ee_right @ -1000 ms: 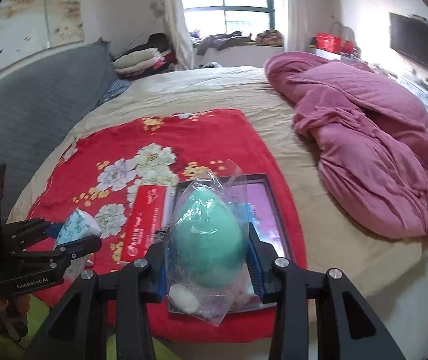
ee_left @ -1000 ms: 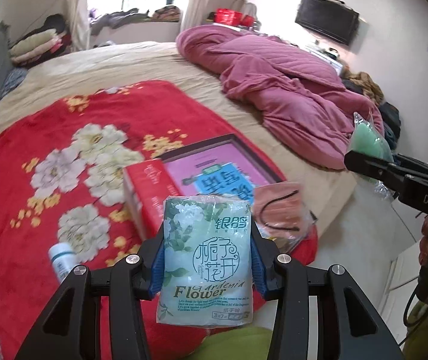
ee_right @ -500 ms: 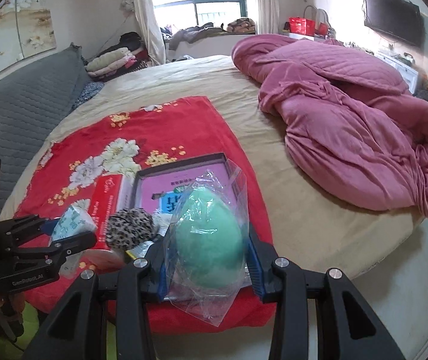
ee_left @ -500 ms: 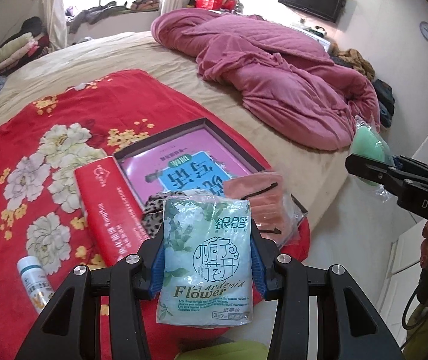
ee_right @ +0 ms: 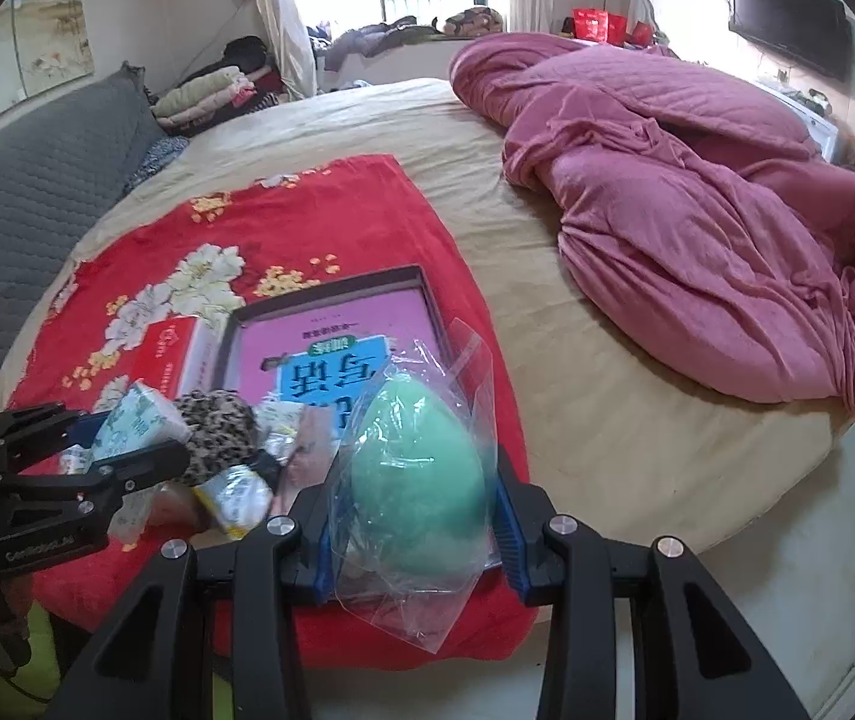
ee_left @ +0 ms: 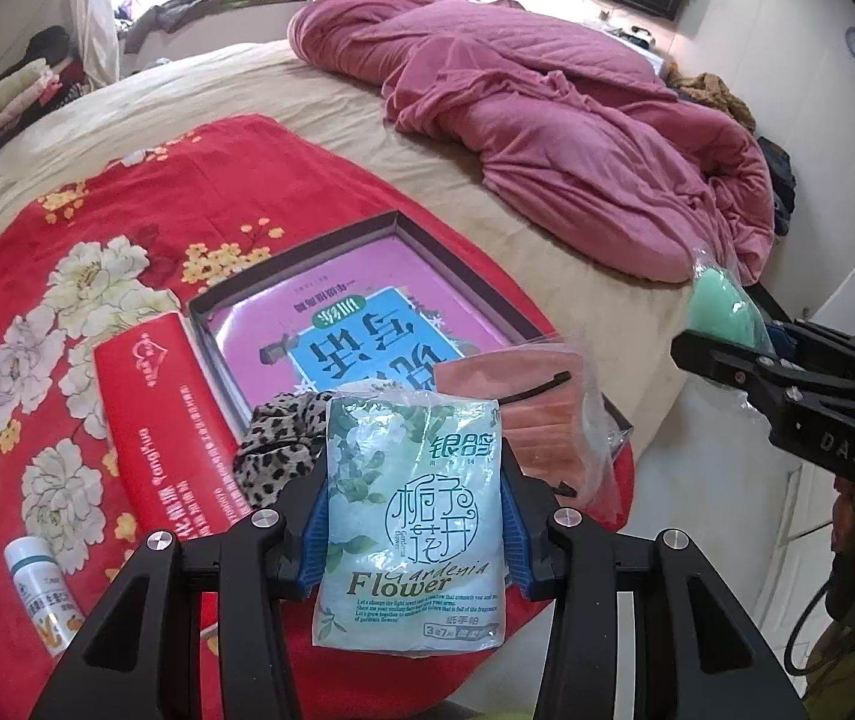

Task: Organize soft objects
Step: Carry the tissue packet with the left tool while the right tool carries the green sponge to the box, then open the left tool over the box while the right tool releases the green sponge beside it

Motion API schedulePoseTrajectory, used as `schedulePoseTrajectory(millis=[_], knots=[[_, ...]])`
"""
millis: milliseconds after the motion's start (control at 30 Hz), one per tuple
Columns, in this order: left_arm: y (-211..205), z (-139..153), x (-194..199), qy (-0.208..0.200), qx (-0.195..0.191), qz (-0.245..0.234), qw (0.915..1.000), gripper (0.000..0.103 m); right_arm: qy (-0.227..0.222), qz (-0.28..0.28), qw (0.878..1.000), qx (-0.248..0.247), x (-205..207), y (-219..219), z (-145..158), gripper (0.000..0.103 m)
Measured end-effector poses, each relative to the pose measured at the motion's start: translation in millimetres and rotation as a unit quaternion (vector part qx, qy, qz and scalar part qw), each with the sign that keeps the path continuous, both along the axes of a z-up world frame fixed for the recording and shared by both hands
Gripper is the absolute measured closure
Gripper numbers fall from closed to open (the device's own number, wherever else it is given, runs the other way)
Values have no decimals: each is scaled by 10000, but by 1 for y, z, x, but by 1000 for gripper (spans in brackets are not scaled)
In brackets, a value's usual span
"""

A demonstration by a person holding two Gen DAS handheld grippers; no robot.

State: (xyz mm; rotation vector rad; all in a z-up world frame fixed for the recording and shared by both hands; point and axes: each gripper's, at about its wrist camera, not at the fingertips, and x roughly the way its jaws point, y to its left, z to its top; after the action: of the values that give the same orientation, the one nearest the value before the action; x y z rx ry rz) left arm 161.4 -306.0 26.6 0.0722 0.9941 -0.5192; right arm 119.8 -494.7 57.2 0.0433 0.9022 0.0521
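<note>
change: we have carried both hands nearer the tray (ee_left: 301, 276) on the bed | left gripper (ee_left: 414, 531) fingers pinch tissue pack (ee_left: 412, 516) | right gripper (ee_right: 415, 525) fingers pinch bagged green sponge (ee_right: 418, 480) | both above tray's near end | next, likely: drop in

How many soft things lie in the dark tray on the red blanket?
2 clearly: a leopard-print fabric piece at the tray's near-left corner and a bagged pink item at its near-right. More may hide behind the held packs.
</note>
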Motion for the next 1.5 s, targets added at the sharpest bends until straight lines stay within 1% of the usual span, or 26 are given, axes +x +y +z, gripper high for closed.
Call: schedulePoseTrajectory(millis=[200, 433, 533, 733, 767, 800, 867, 933, 1033, 1167, 1267, 1333, 1433, 1500], knots=[[-13, -23, 14, 223, 150, -60, 9996, 55, 266, 14, 9996, -43, 24, -6, -23, 61], [-22, -45, 27, 402, 293, -95, 9987, 55, 658, 140, 9974, -252, 56, -2, -57, 61], [-21, -49, 30, 424, 310, -83, 9986, 55, 834, 180, 9960, -260, 70, 1, -71, 61], [-18, -54, 36, 451, 299, -49, 9985, 55, 1000, 278, 9944, -215, 88, 14, -88, 61], [-17, -54, 36, 452, 292, -50, 9985, 55, 1029, 242, 9941, -241, 89, 15, -90, 61], [-16, -55, 37, 454, 293, -41, 9985, 55, 1066, 237, 9931, -416, 92, 18, -94, 61], [-15, -56, 38, 467, 280, -29, 9985, 55, 1092, 270, 9921, -554, 95, 21, -98, 61], [-14, -57, 40, 485, 257, -11, 9985, 55, 1201, 234, 9919, -332, 98, 19, -105, 60], [-14, -58, 41, 501, 240, -1, 9985, 55, 1290, 204, 9905, -438, 101, 18, -113, 60], [-12, -59, 43, 516, 217, 23, 9984, 55, 1339, 123, 9907, -195, 104, 13, -116, 60], [-12, -60, 45, 528, 191, 47, 9984, 54, 1309, 139, 9910, -260, 102, 14, -114, 59], [-12, -60, 46, 541, 166, 43, 9984, 54, 1241, 159, 9917, -290, 99, 14, -110, 54], [-12, -59, 47, 558, 96, 15, 9984, 53, 1120, 173, 9934, -182, 95, 13, -102, 46], [-12, -58, 47, 556, 84, 3, 9984, 52, 1038, 138, 9944, -131, 92, 11, -95, 44]])
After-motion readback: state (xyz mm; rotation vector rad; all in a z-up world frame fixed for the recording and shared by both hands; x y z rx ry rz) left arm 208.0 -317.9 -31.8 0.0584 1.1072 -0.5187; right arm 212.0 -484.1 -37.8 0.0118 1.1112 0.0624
